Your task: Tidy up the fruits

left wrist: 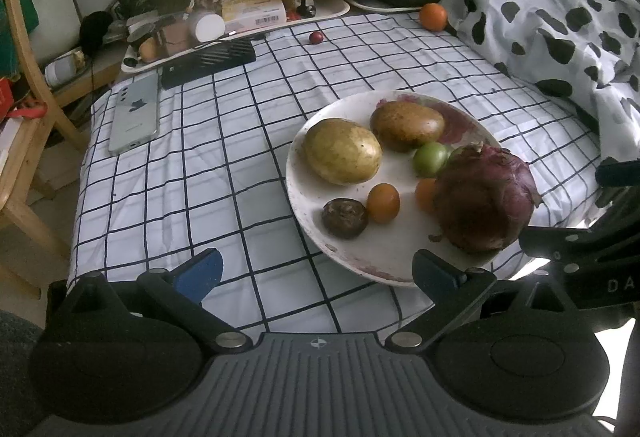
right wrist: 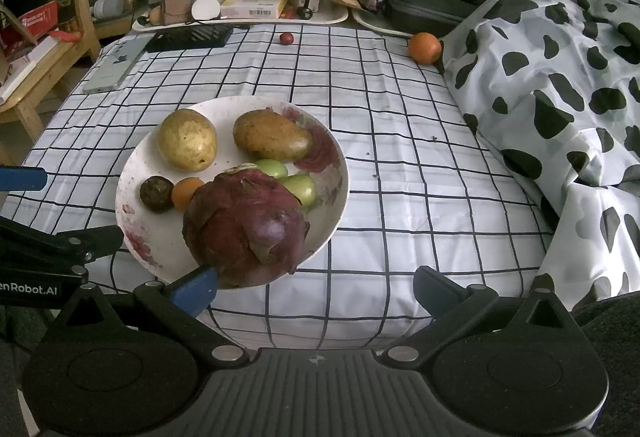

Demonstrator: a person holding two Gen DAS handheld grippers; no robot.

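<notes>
Both grippers, left [left wrist: 316,273] and right [right wrist: 316,287], hover empty with fingers spread apart at the near edge of the plate [right wrist: 132,173], which sits on the checked bed cover [right wrist: 400,157]. Plated: one purple-red fruit [right wrist: 246,225], two brownish-yellow fruits, two green, two small orange in the left view, one dark round. Two strays remain: an orange [right wrist: 425,47] and a small red fruit [right wrist: 286,38]. Reach the orange squarely, closing across its widest part.
</notes>
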